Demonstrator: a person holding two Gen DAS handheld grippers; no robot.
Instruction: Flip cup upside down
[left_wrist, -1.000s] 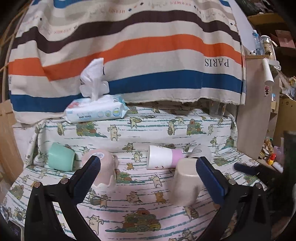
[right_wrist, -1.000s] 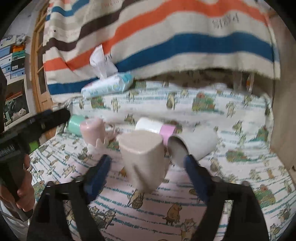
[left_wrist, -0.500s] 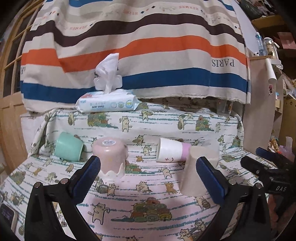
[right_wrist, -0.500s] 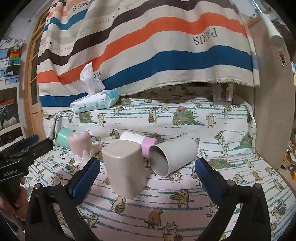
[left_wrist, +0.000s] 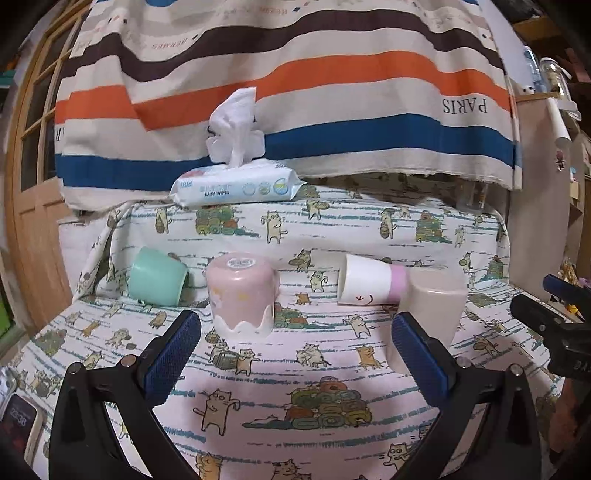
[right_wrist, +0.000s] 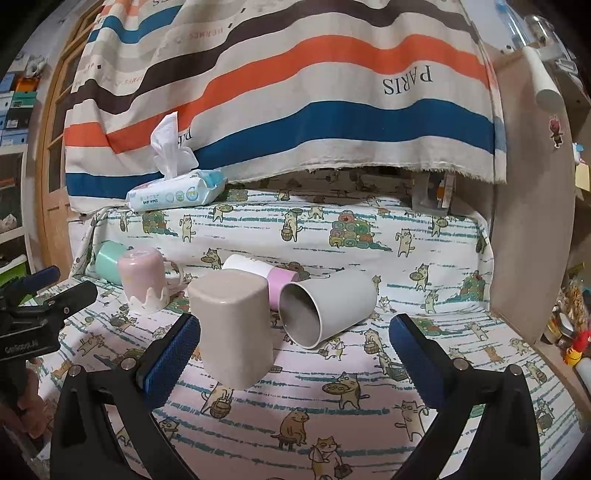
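Several cups sit on a cat-print cloth. A beige cup (right_wrist: 232, 328) stands upside down; it also shows at the right of the left wrist view (left_wrist: 432, 314). A pink cup (left_wrist: 242, 295) (right_wrist: 144, 277) stands upside down. A grey cup (right_wrist: 328, 304) lies on its side, mouth toward me. A white and pink cup (left_wrist: 373, 285) (right_wrist: 258, 273) and a mint cup (left_wrist: 157, 277) (right_wrist: 107, 256) lie on their sides. My left gripper (left_wrist: 295, 354) is open and empty, short of the pink cup. My right gripper (right_wrist: 295, 354) is open and empty, short of the beige and grey cups.
A pack of baby wipes (left_wrist: 236, 186) (right_wrist: 175, 192) lies on the raised back ledge under a striped hanging cloth (left_wrist: 295, 92). A wooden cabinet side (right_wrist: 528, 221) stands at the right. A phone (left_wrist: 16, 424) lies at the near left edge.
Both grippers have pulled back and levelled, away from the cups. The beige cup stands upside down, free of the right gripper. The cups have not moved in the last half second.
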